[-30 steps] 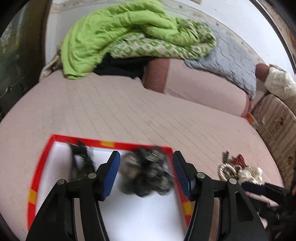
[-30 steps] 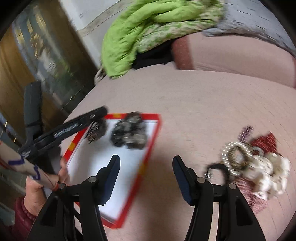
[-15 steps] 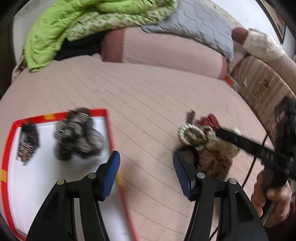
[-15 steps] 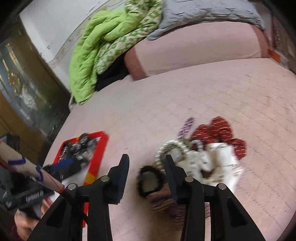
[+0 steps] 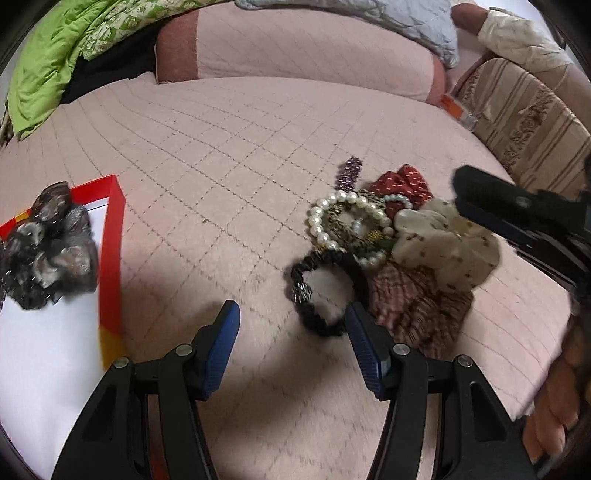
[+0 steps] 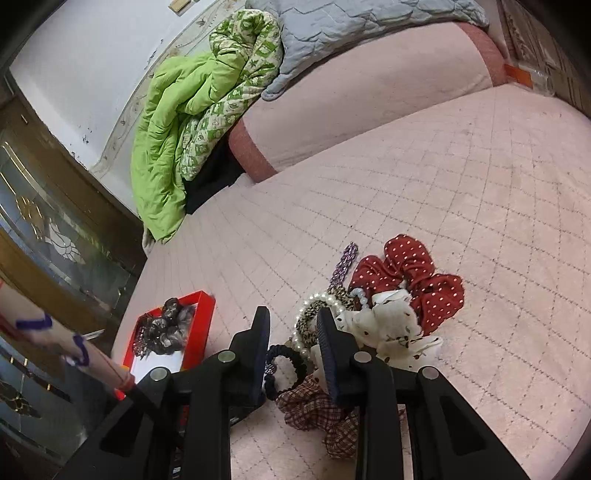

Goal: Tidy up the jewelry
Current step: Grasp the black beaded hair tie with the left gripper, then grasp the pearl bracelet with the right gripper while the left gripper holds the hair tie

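Note:
A heap of jewelry and scrunchies lies on the pink quilted bed: a pearl bracelet [image 5: 317, 221], a red dotted scrunchie [image 5: 402, 186], a cream scrunchie [image 5: 443, 240], a plaid scrunchie [image 5: 417, 306], a purple bracelet [image 5: 351, 171] and a black hair tie [image 5: 325, 325]. My left gripper [image 5: 291, 321] is open just short of the black hair tie [image 6: 286, 350], with its right pad beside it. My right gripper [image 6: 291, 321] hovers over the heap with its jaws closing and narrow. The pearl bracelet [image 6: 312, 301] shows in the gap, and the pads grip nothing. A red-rimmed white tray [image 5: 112, 236] holds a dark scrunchie [image 5: 48, 254].
A long pink bolster [image 5: 295, 51] lies at the back of the bed. Beside it are a green quilt [image 6: 166, 140] and a grey quilt [image 6: 351, 22]. A striped sofa arm [image 5: 524, 122] stands at the right and a glass-fronted cabinet [image 6: 44, 229] at the left. A person's sleeve [image 6: 33, 328] shows.
The left gripper swung right from over the tray to the heap. The right gripper moved over the heap and its jaws narrowed a lot.

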`<act>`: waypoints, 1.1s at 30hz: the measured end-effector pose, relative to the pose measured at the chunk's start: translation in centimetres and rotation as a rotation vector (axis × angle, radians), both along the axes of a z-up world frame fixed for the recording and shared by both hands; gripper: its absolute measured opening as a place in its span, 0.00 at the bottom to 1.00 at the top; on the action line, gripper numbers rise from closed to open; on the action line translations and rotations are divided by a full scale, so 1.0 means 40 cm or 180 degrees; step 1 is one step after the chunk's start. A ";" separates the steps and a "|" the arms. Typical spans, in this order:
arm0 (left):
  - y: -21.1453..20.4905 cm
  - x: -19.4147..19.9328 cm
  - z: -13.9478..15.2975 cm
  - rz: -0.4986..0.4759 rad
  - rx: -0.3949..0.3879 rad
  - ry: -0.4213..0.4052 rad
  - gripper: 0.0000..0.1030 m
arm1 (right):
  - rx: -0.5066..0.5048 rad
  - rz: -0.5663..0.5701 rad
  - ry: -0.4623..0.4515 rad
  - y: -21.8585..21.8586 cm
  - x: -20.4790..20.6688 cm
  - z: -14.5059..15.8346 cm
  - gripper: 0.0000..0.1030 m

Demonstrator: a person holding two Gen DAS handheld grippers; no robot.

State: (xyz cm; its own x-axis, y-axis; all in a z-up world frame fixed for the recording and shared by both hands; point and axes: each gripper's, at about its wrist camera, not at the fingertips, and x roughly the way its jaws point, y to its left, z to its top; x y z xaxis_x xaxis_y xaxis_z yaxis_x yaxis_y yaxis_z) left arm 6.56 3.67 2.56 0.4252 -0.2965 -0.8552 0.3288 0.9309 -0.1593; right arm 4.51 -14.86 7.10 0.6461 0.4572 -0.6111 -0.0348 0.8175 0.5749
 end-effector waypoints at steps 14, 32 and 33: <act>0.048 -0.015 0.035 -0.0019 -0.0048 -0.0237 0.13 | -0.0107 0.0128 -0.0040 0.018 0.020 -0.009 0.28; 0.153 -0.037 0.110 0.0080 -0.0141 -0.0648 0.13 | -0.0681 0.0709 0.0372 0.183 0.110 -0.128 0.20; 0.153 -0.035 0.108 0.0079 -0.0146 -0.0636 0.13 | -0.0749 0.0679 0.0373 0.186 0.115 -0.132 0.20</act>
